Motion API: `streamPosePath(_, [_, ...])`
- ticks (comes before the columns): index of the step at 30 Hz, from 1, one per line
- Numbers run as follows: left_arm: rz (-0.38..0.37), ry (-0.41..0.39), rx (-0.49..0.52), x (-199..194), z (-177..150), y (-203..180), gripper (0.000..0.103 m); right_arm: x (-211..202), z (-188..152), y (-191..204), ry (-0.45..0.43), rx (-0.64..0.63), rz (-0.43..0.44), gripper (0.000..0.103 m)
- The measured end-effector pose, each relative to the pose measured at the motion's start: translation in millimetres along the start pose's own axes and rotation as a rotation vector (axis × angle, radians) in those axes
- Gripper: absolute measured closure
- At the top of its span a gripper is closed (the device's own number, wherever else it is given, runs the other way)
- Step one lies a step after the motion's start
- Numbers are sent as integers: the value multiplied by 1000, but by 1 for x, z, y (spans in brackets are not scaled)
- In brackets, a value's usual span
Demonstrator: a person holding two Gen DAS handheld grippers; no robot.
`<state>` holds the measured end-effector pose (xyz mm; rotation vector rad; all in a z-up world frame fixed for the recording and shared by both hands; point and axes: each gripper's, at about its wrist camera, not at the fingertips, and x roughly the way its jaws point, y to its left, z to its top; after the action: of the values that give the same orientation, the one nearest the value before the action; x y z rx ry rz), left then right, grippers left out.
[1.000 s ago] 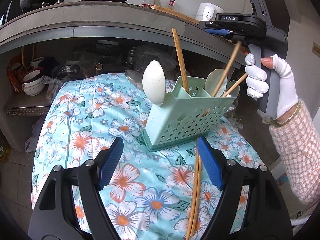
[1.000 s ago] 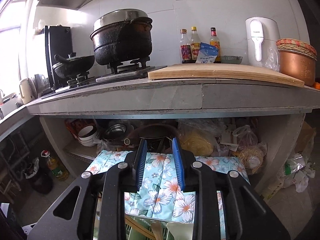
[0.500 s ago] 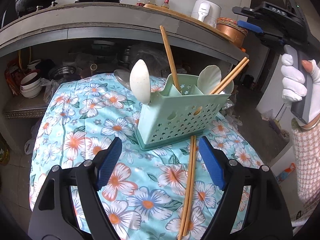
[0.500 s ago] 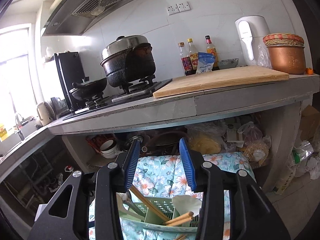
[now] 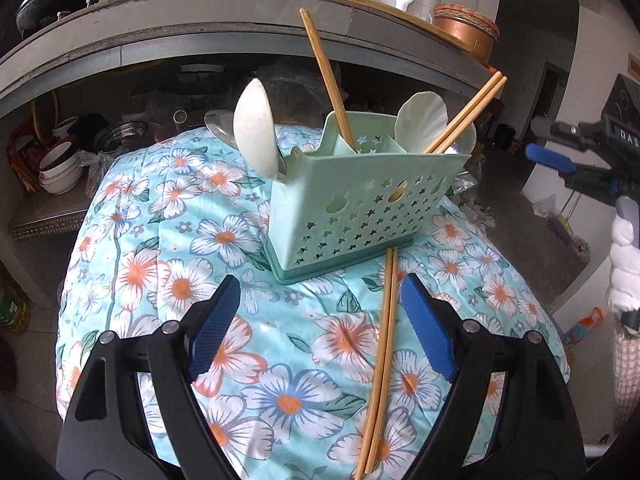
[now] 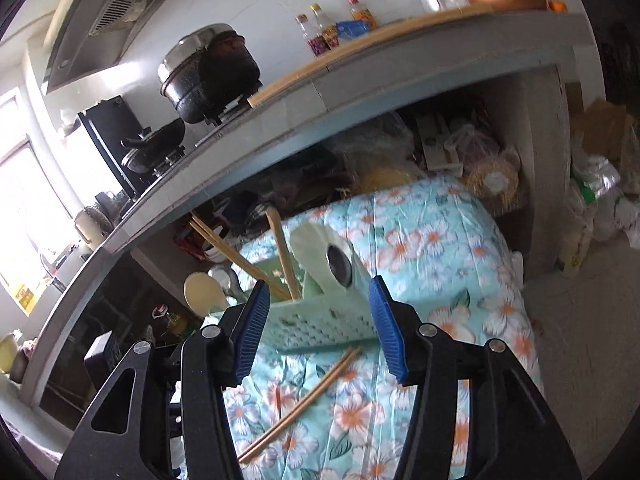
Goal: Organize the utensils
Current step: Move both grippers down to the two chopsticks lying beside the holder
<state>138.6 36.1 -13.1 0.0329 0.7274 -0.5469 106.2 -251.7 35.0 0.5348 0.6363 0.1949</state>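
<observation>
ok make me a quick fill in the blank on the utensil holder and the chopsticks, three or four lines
1. The green utensil holder stands on a cloth printed with ____.
2. The pair of chopsticks still outside the holder lies flat on the ____.
3. The left gripper holds ____ between its blue pads.
4. The white spoons stand in the holder with their bowls pointing ____.

Missing words: flowers; cloth; nothing; up
</observation>
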Motion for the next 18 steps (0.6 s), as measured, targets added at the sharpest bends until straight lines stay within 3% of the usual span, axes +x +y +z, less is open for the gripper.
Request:
streamPosePath(9, [76,115,14,28,-10,1,24,51,-77,-33,222,174,25,52])
streamPosePath(18, [139,218,-6,48,-22,8,24,79,-110,-33,332,218,72,52])
